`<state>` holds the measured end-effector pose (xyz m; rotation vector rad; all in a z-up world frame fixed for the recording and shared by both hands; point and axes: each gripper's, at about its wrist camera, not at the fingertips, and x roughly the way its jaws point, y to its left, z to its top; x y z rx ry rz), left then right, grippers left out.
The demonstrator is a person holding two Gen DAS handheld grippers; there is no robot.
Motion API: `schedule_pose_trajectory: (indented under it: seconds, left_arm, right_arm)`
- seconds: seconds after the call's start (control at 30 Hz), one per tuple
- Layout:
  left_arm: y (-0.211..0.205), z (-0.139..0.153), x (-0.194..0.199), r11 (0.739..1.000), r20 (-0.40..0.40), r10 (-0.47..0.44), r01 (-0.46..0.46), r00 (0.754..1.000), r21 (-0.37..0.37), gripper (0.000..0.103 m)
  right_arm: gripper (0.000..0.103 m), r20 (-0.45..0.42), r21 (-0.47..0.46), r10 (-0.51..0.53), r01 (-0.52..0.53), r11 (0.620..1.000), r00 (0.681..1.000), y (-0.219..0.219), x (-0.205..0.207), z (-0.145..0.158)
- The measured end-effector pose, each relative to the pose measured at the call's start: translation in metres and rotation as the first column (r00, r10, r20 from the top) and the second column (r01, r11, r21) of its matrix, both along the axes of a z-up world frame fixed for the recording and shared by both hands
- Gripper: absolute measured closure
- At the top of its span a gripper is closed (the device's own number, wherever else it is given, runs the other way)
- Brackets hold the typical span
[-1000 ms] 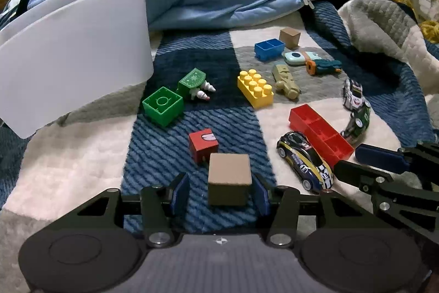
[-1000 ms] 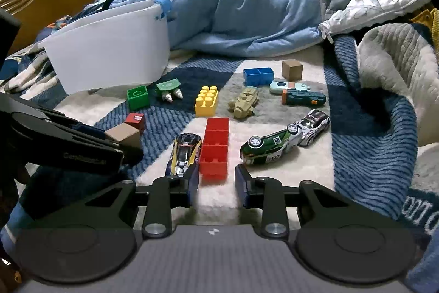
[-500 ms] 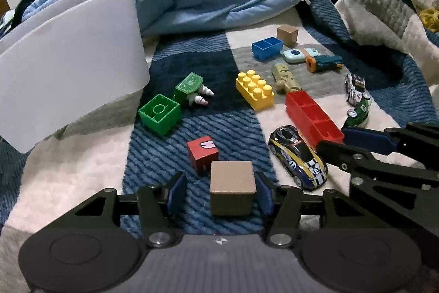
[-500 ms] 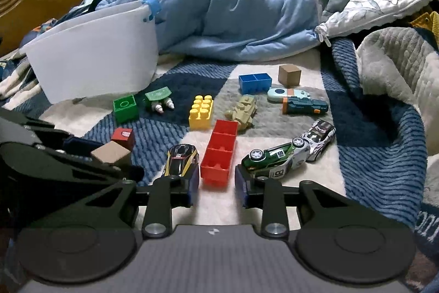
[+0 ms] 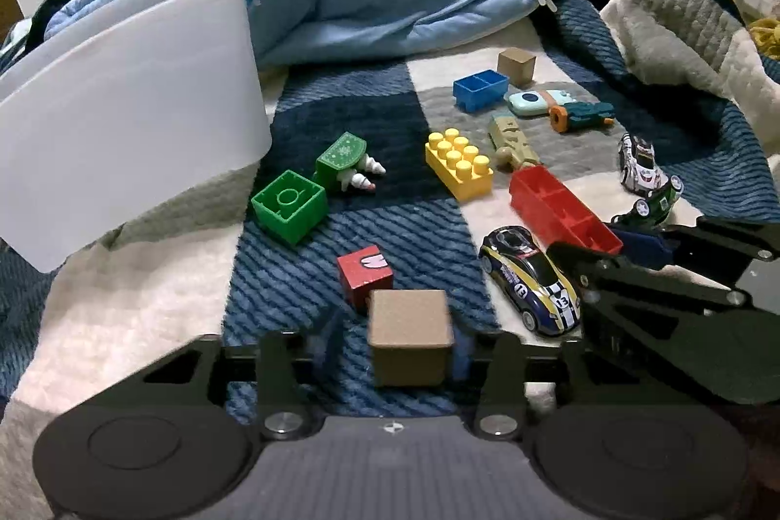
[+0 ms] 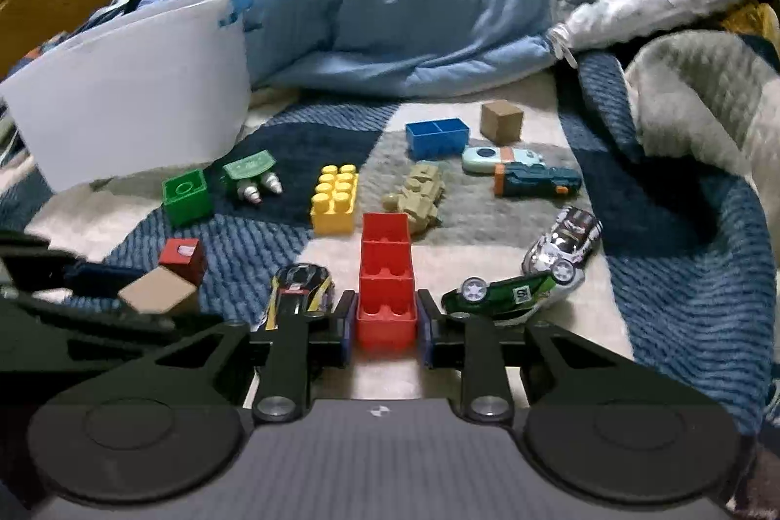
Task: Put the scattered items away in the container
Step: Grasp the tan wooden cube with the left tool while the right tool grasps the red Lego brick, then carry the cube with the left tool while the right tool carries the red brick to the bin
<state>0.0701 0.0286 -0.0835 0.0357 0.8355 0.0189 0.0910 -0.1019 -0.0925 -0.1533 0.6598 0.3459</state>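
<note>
The left hand-held gripper (image 5: pixel 397 342) straddles a tan cube (image 5: pixel 409 337) on the bed, fingers apart with a gap on the left side, while the right hand-held gripper (image 6: pixel 385 325) brackets the near end of the red brick (image 6: pixel 386 283), contact unclear, and the white bin (image 5: pixel 126 130) stands far left.

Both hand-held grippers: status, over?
Left hand-held gripper straddling brown cube, grip unconfirmed. Right hand-held gripper straddling red brick, contact unclear. White bin far left, nothing blocking.
</note>
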Motion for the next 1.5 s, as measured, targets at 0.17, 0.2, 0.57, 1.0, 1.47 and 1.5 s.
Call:
schedule_pose_trajectory:
  seconds: [0.17,0.2,0.57,1.0,1.47,1.5]
  left_arm:
    - [0.003,0.003,-0.005,1.0,0.004,-0.022,0.022,1.0,-0.011,0.07]
    - [0.004,0.004,-0.006,0.999,0.002,-0.024,0.024,1.0,-0.025,0.07]
    - [0.021,0.036,-0.02,0.995,0.046,-0.04,0.044,0.998,-0.092,0.07]
    - [0.104,0.111,0.0,0.989,0.203,0.11,-0.088,0.973,-0.115,0.07]
    - [0.195,0.127,0.084,0.954,0.239,0.297,-0.274,0.925,-0.124,0.071]
    - [0.199,0.123,0.088,0.951,0.226,0.304,-0.282,0.925,-0.125,0.071]
  right_arm:
    - [0.076,0.025,-0.026,0.014,-0.013,1.0,1.0,-0.003,-0.014,0.009]
    - [0.076,0.03,-0.027,0.016,-0.015,1.0,0.999,-0.004,-0.017,0.011]
    - [0.076,0.064,-0.045,0.041,-0.039,0.998,0.997,0.0,-0.031,0.037]
    - [0.076,0.18,0.055,0.191,-0.203,0.978,0.965,0.083,-0.008,0.086]
    - [0.076,0.219,0.139,0.242,-0.276,0.951,0.945,0.173,0.073,0.118]
    - [0.076,0.21,0.128,0.25,-0.28,0.952,0.945,0.178,0.079,0.117]
